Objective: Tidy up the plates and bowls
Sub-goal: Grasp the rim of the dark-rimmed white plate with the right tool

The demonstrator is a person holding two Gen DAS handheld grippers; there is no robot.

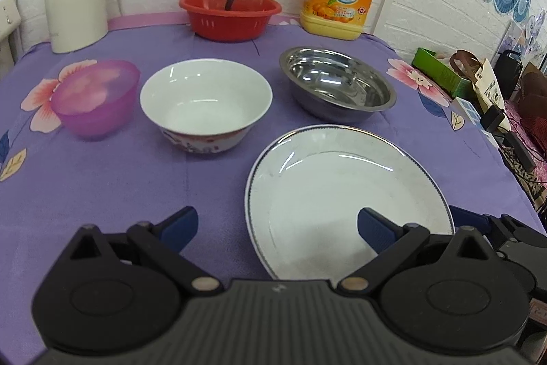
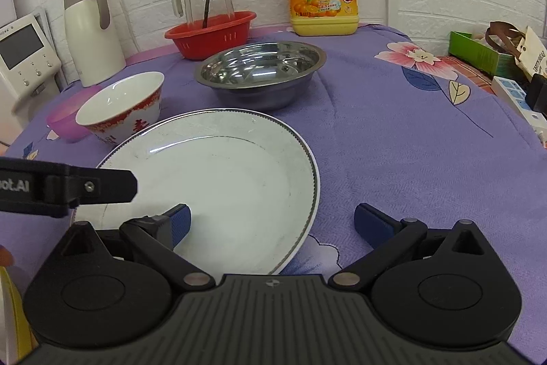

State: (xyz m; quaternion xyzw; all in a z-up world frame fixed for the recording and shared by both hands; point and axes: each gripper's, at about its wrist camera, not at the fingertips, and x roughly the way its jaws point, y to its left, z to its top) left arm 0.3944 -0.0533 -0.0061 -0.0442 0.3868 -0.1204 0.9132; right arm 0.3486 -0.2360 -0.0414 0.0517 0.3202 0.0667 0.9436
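Four dishes are set on the purple floral tablecloth (image 2: 393, 139). Behind the white plate (image 2: 218, 190) stand the steel bowl (image 2: 259, 74) and the red-patterned white bowl (image 1: 205, 105), with the pink bowl (image 1: 95, 98) beyond it. Both the left gripper (image 1: 277, 228) and right gripper (image 2: 271, 224) are spread wide, empty, at the plate's near edge.

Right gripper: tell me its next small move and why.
Probably ease the right gripper forward to the metal bowl. Both grippers are open and empty, the left gripper too; that bowl sits just behind the white plate, where it could be stacked.
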